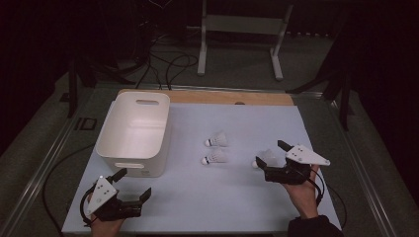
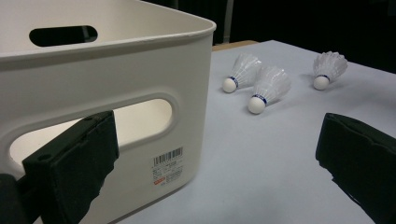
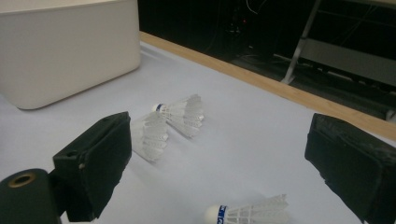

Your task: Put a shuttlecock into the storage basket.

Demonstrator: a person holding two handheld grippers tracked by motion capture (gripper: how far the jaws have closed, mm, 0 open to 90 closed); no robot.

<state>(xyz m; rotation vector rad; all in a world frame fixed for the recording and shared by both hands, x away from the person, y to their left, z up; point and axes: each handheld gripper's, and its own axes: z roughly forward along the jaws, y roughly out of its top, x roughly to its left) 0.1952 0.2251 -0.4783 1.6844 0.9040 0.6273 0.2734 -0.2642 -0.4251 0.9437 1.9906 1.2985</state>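
Shuttlecocks, 3 of them, lie on their sides on the pale table (image 1: 237, 197), all to the right of the white bin (image 1: 148, 160). The nearest shuttlecock (image 1: 266, 158) sits between the spread jaws of the right gripper (image 1: 271, 154); in the right gripper view it lies low between the 2 black pads, cork toward the left pad, skirt toward the right. The other 2 shuttlecocks (image 1: 216, 148) rest close together midway between that gripper and the bin, well apart from the nearest one.

The left gripper (image 1: 134, 183) hovers just in front of the bin's near wall, jaws also wide apart and holding nothing.

The step in hand looks like a pick-up of the nearest shuttlecock for dropping into the bin. To do it well, I would lower the right gripper until the pads bracket the cork and the stiff base of the skirt, not the feather tips, which would likely crush or spring out. Close gently and squarely so the light shuttlecock is not flicked away. Then lift clear of the table before swinging left, and carry it high enough to pass over the bin's rim without clipping the other 2.
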